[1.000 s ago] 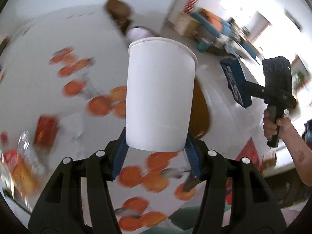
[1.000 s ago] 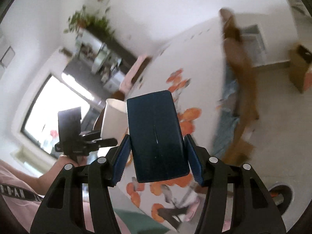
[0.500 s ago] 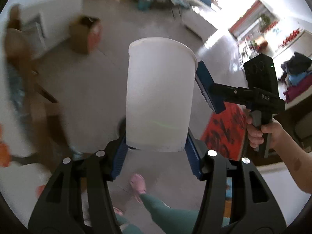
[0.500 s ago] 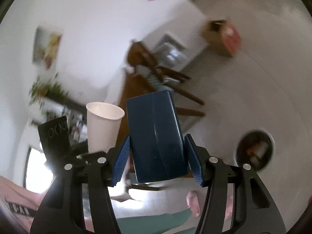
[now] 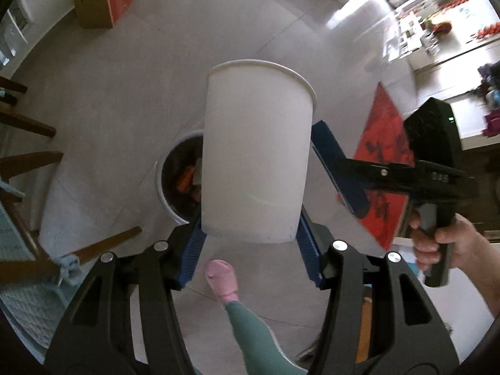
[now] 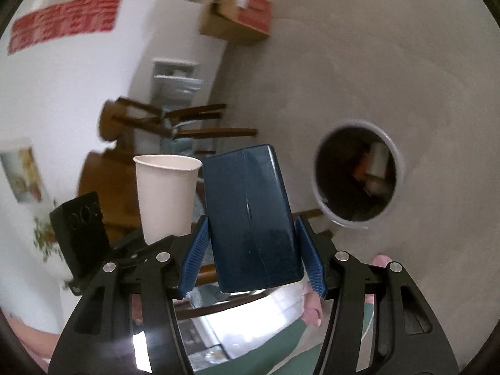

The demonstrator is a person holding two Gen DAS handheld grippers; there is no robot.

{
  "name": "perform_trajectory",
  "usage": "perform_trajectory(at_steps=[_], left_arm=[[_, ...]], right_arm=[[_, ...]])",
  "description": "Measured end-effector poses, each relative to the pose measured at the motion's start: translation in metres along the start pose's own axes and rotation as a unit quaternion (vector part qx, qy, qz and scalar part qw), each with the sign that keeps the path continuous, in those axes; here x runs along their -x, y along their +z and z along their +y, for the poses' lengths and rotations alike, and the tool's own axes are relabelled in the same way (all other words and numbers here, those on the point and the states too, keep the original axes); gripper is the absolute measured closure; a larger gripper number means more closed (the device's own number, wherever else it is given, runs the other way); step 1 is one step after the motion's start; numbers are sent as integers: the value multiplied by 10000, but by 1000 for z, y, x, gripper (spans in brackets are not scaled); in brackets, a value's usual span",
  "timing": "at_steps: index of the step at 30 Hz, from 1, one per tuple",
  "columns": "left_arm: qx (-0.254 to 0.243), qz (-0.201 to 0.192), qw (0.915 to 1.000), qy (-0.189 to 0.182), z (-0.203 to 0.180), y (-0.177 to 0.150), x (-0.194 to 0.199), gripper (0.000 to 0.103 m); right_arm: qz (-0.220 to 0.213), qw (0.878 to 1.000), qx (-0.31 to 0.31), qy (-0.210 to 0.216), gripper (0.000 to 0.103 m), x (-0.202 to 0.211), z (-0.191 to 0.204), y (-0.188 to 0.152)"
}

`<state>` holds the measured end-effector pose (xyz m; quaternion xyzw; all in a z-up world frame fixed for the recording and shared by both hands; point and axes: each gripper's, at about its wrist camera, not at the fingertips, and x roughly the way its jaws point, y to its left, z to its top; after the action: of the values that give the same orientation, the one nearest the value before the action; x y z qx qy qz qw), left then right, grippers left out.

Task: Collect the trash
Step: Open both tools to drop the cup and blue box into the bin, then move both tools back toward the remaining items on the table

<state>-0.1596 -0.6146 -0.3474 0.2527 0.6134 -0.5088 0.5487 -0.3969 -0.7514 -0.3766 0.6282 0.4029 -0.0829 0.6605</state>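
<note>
Left wrist: plain white paper cup [image 5: 256, 153], upright.

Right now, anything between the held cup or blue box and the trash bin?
Nothing visible. The white paper cup in the left claw and the blue box in the right claw face bare floor before the open-topped bin.

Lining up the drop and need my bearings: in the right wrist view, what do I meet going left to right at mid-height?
Left gripper's black body → white paper cup it holds → dark blue box clamped in the right gripper → round trash bin on the floor, already holding some trash.
</note>
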Motion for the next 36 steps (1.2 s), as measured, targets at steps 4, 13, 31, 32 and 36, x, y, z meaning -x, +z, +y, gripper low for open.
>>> perform_trajectory(at_steps=[4, 13, 31, 32, 36], left_arm=[[64, 446, 9988, 189, 17, -2, -71, 51], [-11, 1493, 9871, 574, 59, -10, -198, 51], [691, 1366, 9857, 705, 51, -12, -144, 23], [696, 1222, 9883, 597, 52, -8, -123, 23], [612, 837, 9937, 415, 26, -10, -53, 22]], right_arm=[[180, 9986, -492, -116, 46, -47, -55, 4], [507, 9911, -1193, -298, 46, -134, -136, 6], [148, 9905, -1297, -421, 16, -94, -99, 17], [122, 9913, -1248, -390, 16, -85, -92, 16], [14, 9958, -862, -311, 16, -39, -38, 6]])
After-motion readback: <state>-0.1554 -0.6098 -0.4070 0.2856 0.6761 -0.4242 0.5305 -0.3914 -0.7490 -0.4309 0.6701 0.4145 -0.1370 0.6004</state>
